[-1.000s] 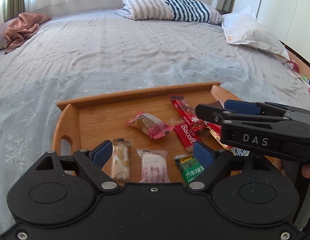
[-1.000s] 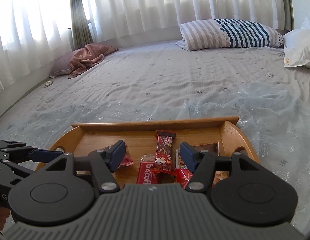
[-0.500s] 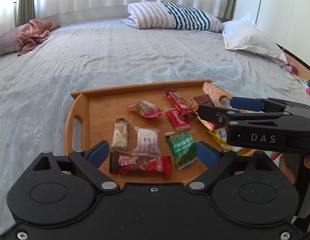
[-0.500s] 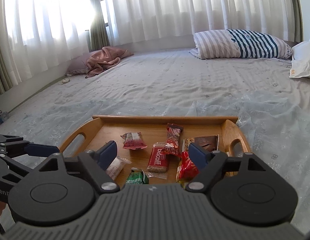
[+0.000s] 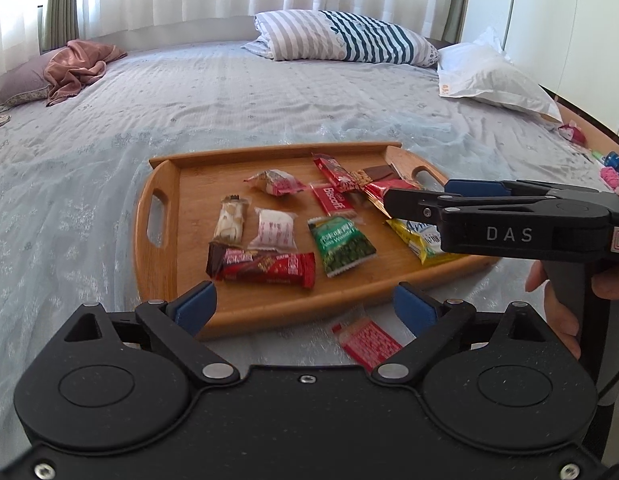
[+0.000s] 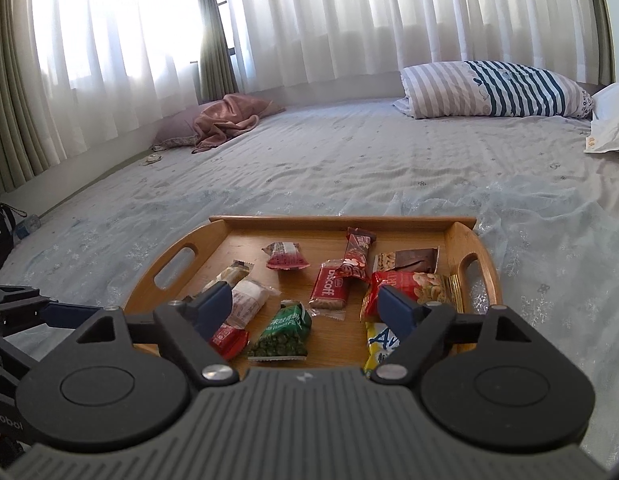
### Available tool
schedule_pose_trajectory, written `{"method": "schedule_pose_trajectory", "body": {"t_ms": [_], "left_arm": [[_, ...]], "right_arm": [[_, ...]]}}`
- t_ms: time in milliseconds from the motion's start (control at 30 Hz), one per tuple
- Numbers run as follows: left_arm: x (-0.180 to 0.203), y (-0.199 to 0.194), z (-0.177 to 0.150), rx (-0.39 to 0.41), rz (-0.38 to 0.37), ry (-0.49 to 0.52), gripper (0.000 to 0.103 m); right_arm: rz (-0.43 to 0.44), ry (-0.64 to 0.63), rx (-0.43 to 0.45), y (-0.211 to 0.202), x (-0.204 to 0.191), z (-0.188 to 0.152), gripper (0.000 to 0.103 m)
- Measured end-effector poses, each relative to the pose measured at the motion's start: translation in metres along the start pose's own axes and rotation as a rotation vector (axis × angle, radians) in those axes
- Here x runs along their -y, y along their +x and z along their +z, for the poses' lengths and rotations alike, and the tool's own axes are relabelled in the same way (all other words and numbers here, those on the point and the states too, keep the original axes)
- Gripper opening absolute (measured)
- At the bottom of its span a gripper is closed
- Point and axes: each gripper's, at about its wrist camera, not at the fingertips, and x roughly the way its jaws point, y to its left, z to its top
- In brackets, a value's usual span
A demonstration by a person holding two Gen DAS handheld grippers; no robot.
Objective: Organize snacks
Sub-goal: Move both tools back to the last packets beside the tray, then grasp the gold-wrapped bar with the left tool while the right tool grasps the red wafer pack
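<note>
Snacks [image 5: 269, 236] fill tray [image 5: 157, 264]; left gripper [image 5: 305, 304] gapes empty, right gripper [image 6: 305, 306] seemingly too.

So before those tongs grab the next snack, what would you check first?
1. Left tongs open: ok.
2. Right tongs open and holding nothing: ok.
3. All snacks on the wooden tray: not ok, a red-and-white packet lies on the bedsheet in front of the tray.
4. Packet within the left tongs' span: ok, it sits between them.
5. Tray space free for it: ok, bare wood near the left handle.
6. Tray level on the soft bed: cannot tell.
</note>
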Motion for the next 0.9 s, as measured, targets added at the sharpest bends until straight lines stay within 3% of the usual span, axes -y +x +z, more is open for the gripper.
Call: {"method": "schedule_pose_trajectory", "body": {"t_ms": [400,500,667,833,900], "left_arm": [[0.018,-0.012,-0.045,-0.024,0.007,-0.025,0.094],[0.023,-0.014,-0.056,-0.032,-0.015,-0.03,0.085],[0.033,-0.011,-0.07,-0.057,-0.045,-0.041,0.06],[0.042,-0.005,-0.08,-0.073,-0.066,-0.049,0.052],[0.047,-0.003,-0.084,-0.06,-0.024,-0.033,0.048]], "right_arm": [[0.029,-0.012,-0.026,-0.015,0.006,-0.029,0.089],[0.032,-0.007,-0.034,-0.018,0.009,-0.039,0.089],[0.025,-0.009,-0.045,-0.023,0.013,-0.053,0.089],[0.025,0.0,-0.055,-0.028,0.015,-0.063,0.079],[0.023,0.006,-0.061,-0.029,0.014,-0.067,0.069]]}}
